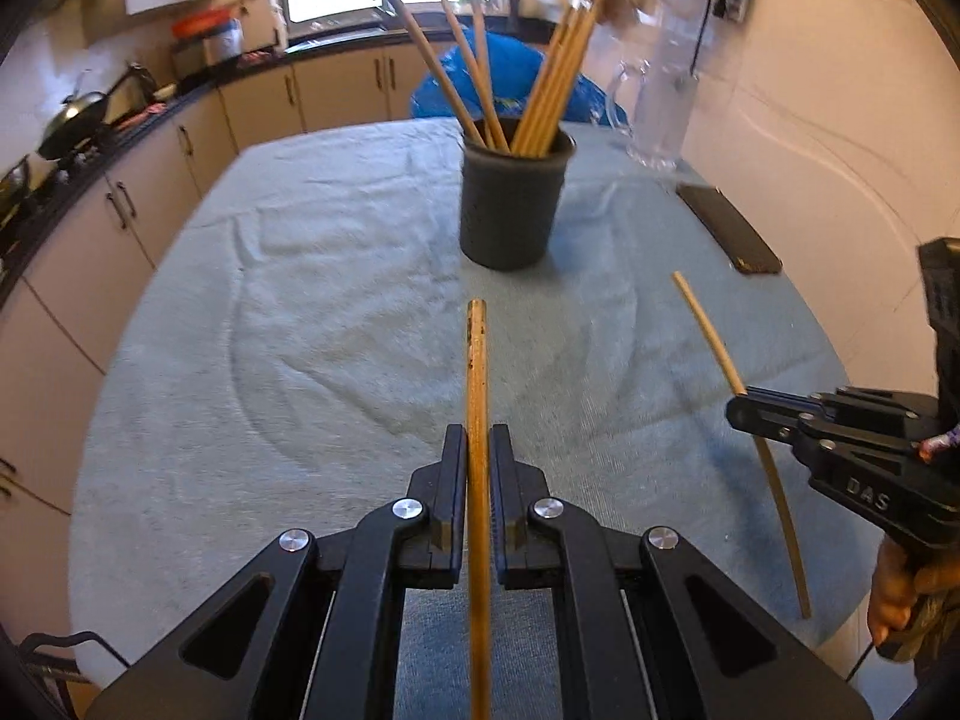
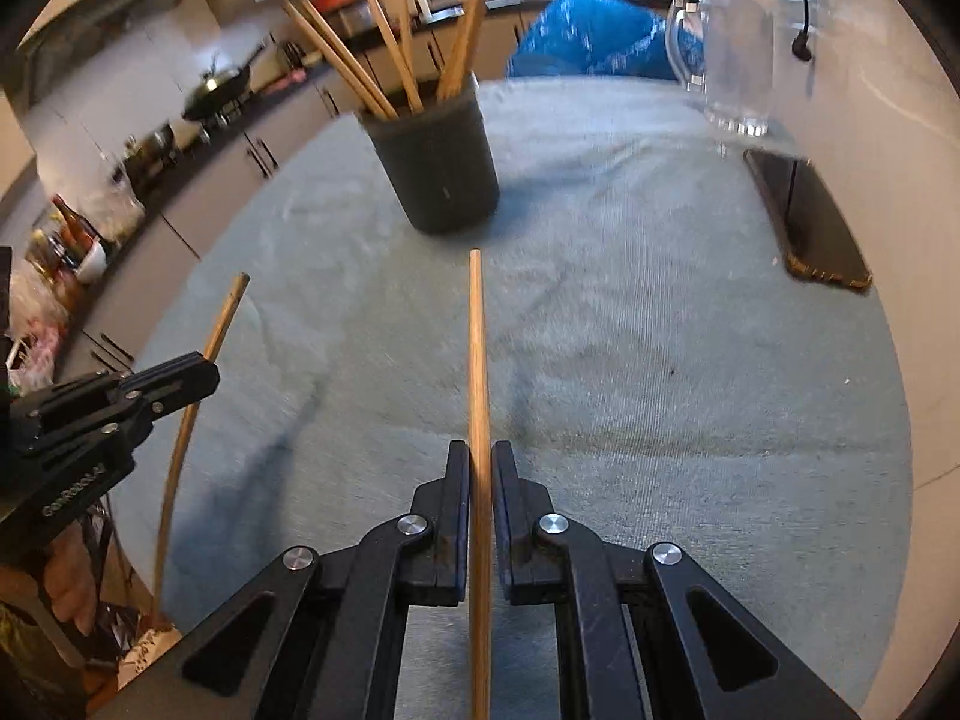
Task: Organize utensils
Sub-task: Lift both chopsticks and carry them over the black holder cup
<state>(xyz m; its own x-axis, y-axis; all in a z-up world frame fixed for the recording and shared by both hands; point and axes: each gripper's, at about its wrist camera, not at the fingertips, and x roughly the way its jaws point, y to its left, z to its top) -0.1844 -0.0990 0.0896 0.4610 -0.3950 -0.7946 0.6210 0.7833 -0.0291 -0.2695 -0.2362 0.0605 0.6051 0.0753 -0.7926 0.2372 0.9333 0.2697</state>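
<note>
Left tongs (image 1: 478, 450) clamped on one brown wooden chopstick (image 1: 477, 372), off the towel-covered surface (image 1: 300, 300). Dark round cup of chopsticks (image 1: 510, 204) ahead of both. Right tongs (image 2: 480, 468) clamped on paler wooden chopstick (image 2: 478, 360), likewise lifted.

Two black two-finger tools are in view: the left tool (image 1: 478, 450) and the right tool (image 2: 480, 468). Each is clamped on one long wooden chopstick, so two chopsticks are held: a darker, worn brown one (image 1: 477, 372) in the left tool and a smoother light-brown one (image 2: 477, 348) in the right tool.

Ahead of both tools stands one dark grey round holder cup (image 1: 510, 204). The wooden chopsticks standing in it (image 1: 540, 90) number roughly eight or nine; they overlap, so the exact count cannot be told.

Ahead and to the right of the tools, on the desk's one pale blue towel cover (image 1: 300, 300), lie one flat black phone (image 1: 729, 228) and one clear glass jug (image 1: 654, 102).
</note>
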